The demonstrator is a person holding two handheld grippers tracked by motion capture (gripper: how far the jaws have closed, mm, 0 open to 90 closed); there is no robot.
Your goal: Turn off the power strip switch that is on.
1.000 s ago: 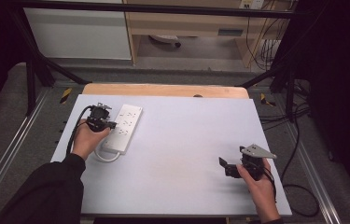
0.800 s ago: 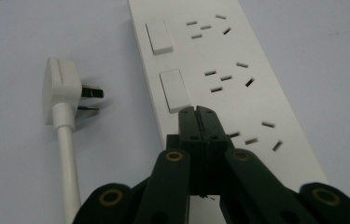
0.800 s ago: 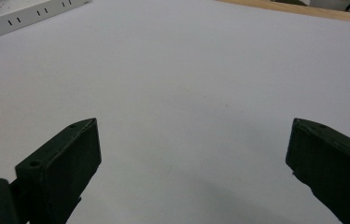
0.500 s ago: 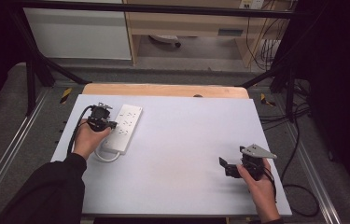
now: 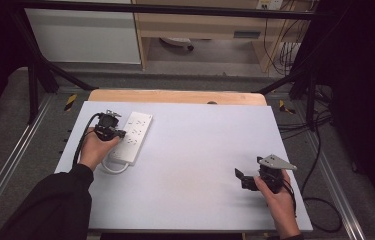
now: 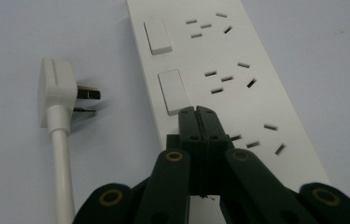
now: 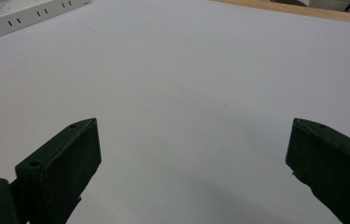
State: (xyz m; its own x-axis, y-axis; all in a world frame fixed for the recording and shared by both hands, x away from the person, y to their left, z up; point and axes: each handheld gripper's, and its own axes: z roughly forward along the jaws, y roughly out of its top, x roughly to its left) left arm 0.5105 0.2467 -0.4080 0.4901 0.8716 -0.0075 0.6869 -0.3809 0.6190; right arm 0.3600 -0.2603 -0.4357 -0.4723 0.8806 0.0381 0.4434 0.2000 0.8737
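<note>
A white power strip (image 5: pixel 134 137) (image 6: pixel 238 79) lies at the table's left, with rocker switches (image 6: pixel 173 91) and several socket groups. Its white plug (image 6: pixel 59 93) rests unplugged on the table beside it, prongs toward the strip, its cord (image 5: pixel 111 168) looping back. My left gripper (image 5: pixel 121 134) (image 6: pixel 198 112) is shut with nothing held, its tip over the strip close to the second switch; contact cannot be told. My right gripper (image 5: pixel 241 179) (image 7: pixel 193 154) stands open low over the bare table at the right, jaws wide apart with nothing between them.
The grey-white table top (image 5: pixel 200 145) has a wooden strip (image 5: pixel 175 96) along its far edge. Black frame bars and cables (image 5: pixel 320 130) stand around the table. The power strip's end (image 7: pixel 23 16) shows far off in the right gripper view.
</note>
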